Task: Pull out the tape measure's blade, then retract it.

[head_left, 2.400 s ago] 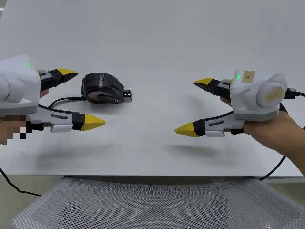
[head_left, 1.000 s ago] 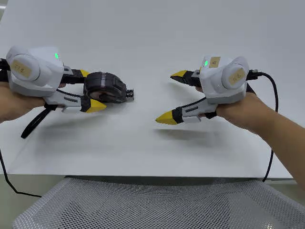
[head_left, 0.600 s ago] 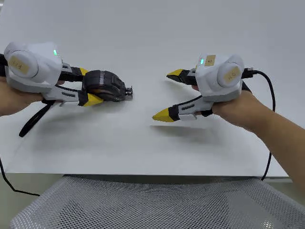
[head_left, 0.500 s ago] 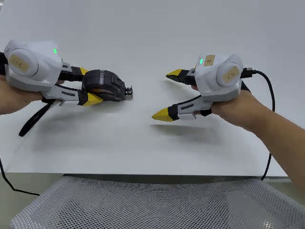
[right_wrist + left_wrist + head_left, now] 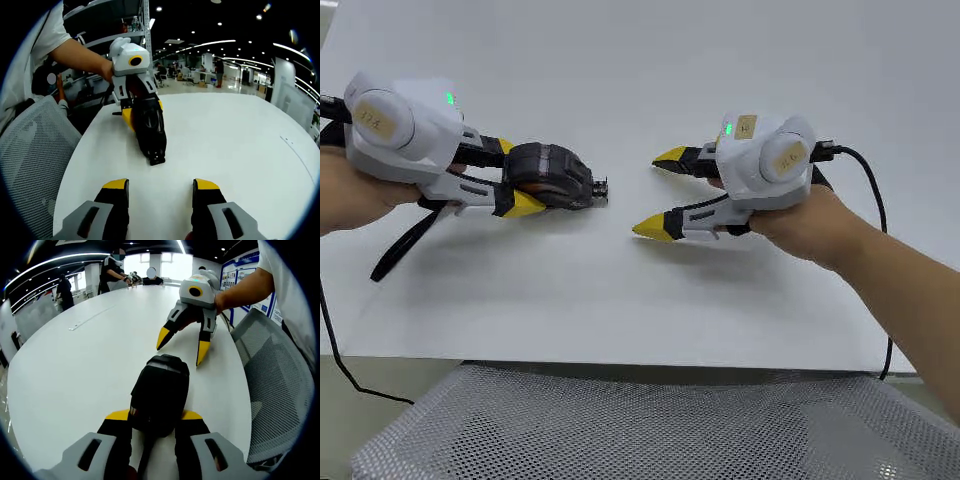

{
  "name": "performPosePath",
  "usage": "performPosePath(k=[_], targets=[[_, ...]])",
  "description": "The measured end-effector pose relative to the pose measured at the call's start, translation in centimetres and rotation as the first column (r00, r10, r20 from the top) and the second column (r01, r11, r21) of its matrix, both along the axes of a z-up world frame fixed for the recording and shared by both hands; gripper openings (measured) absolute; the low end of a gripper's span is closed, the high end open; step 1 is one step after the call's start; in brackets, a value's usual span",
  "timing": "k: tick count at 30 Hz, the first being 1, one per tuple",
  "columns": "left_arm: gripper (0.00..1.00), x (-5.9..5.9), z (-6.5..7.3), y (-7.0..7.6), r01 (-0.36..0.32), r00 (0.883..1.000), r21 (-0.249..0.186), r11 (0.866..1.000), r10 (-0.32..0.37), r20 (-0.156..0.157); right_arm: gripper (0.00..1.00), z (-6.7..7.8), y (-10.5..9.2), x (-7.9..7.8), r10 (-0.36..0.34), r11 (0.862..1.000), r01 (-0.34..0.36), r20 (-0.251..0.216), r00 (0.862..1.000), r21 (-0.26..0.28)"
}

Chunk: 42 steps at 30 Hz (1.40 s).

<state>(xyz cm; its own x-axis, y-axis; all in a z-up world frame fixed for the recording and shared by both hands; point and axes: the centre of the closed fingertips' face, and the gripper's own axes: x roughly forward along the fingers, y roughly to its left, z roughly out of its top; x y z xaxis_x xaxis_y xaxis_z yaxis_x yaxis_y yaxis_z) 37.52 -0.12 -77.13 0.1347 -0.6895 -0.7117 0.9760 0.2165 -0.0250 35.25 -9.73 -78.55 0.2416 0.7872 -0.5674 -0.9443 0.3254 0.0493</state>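
Observation:
A black tape measure [image 5: 552, 176] lies on the white table [image 5: 650, 70], its blade hook [image 5: 601, 187] pointing right. My left gripper [image 5: 512, 175] is shut on its case, one yellow-tipped jaw on each side; in the left gripper view the case [image 5: 160, 392] fills the gap between the jaws. My right gripper [image 5: 660, 193] stands open a short way right of the hook, jaws pointing at it. In the right gripper view the tape measure [image 5: 150, 127] and its hook [image 5: 156, 161] lie just ahead of the open gripper [image 5: 161, 185], not touching.
A mesh chair back [image 5: 650, 425] sits below the table's near edge. Black cables [image 5: 880, 250] trail from both grippers. People [image 5: 112, 270] stand at the table's far end in the left gripper view. Bare table surface lies beyond and between the grippers.
My left gripper has closed onto the tape measure's case. My right gripper has moved left toward the hook and stayed open.

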Motion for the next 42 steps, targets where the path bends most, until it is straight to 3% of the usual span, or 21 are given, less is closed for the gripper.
performPosePath(k=[20,38,42], targets=[[0.27,-0.1,0.0,0.1,0.0,1.0,0.0,1.0,0.0,-0.003,0.24,0.0,3.2,0.9,0.077,0.997,-0.078,0.045,0.996,0.023],[0.27,0.1,-0.1,0.1,0.005,1.0,0.0,1.0,-0.005,-0.001,0.12,0.0,4.8,1.1,0.141,0.99,-0.143,0.097,0.985,0.016],[0.27,0.1,-0.1,0.1,0.006,1.0,-0.002,1.0,-0.006,0.002,0.11,-0.1,4.8,1.0,0.142,0.989,-0.145,0.09,0.986,0.025]])
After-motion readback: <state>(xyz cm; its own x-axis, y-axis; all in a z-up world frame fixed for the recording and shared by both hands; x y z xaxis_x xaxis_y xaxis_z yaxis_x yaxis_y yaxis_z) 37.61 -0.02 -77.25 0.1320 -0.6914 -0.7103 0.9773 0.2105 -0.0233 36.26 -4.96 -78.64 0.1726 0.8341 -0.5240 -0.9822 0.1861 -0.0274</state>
